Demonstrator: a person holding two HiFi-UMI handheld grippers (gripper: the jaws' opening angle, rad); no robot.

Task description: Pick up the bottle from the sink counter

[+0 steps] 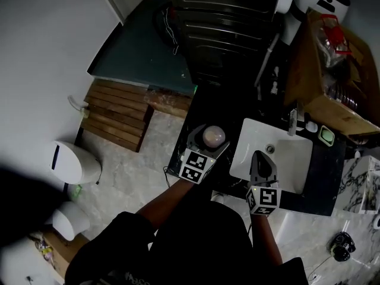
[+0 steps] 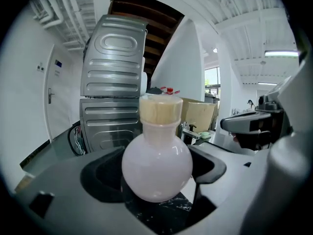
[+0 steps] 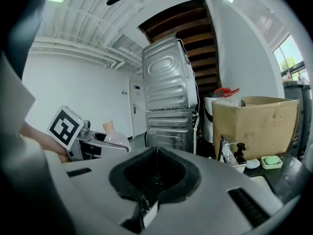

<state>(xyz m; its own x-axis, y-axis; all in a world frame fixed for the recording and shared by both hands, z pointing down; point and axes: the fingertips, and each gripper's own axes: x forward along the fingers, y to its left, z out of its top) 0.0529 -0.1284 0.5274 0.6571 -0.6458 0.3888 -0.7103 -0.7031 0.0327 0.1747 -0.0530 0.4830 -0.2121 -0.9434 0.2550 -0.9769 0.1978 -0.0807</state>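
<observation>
A round pale pink bottle point(image 2: 156, 168) with a light wooden cap stands between the jaws of my left gripper point(image 2: 161, 161), whose black pads press on both its sides; black marbled counter shows just under its base. In the head view the bottle point(image 1: 214, 136) sits in my left gripper point(image 1: 206, 140) on the dark counter point(image 1: 191, 136), left of the white sink point(image 1: 291, 159). My right gripper point(image 1: 262, 158) hangs over the sink basin, its pads meeting with nothing between them point(image 3: 155, 153). The right gripper view shows the bottle point(image 3: 115, 137) at left.
A faucet point(image 1: 293, 122), a green soap dish point(image 1: 326, 136) and a cardboard box point(image 1: 332, 76) line the counter's far side. Stacked steel machines point(image 1: 231, 22) stand beyond. On the floor at left are a wooden mat point(image 1: 119, 114) and a white toilet point(image 1: 71, 162).
</observation>
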